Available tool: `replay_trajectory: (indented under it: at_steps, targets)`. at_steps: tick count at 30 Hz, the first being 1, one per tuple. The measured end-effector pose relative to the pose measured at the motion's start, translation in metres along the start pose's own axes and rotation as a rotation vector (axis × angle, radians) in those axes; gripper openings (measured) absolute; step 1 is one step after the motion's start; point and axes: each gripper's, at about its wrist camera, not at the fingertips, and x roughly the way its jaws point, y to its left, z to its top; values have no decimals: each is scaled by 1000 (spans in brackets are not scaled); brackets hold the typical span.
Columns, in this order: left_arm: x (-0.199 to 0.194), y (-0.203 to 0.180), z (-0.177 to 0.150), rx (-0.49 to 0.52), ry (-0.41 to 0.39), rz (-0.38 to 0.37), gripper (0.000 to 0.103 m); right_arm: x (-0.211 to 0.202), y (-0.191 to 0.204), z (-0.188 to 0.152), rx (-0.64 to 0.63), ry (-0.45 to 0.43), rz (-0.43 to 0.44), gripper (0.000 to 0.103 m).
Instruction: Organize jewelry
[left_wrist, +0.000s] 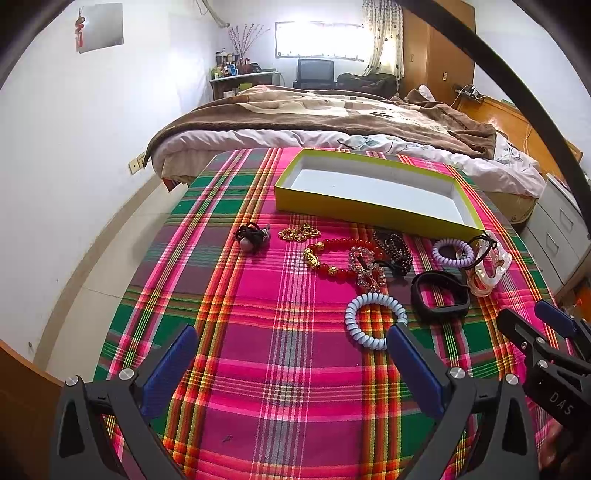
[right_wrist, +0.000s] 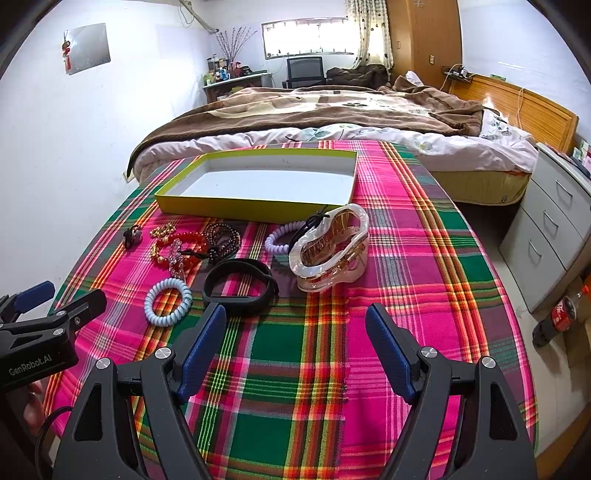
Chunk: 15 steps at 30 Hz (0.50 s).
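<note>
Jewelry (right_wrist: 207, 251) ahead of both tools, untouched; left tool (left_wrist: 291, 350), right tool (right_wrist: 295, 332) spread, empty.

A home bedroom: a made bed (left_wrist: 332, 122), wooden wardrobe (right_wrist: 424, 40) and curtained window (left_wrist: 321, 38).

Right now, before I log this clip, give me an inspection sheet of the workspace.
Surface: plaid cloth covers the table.
Job's things: box empty; pale blue coil tie, black band, clear claw clip, lilac coil tie, red bead bracelet, gold chain, dark beads lie loose on the cloth.
Clutter: nothing seen.
Grippers: left tool and right tool open, holding nothing.
Cables: thin black lead beside the left tool.
Surroundings: bed, drawers, cola bottle on the floor.
</note>
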Motion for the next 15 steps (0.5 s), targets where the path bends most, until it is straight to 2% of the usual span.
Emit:
replay_trajectory:
  at_steps: [15]
  targets:
    - [5, 4, 1, 4, 18, -3, 103, 10, 2, 1, -11, 11, 13, 78]
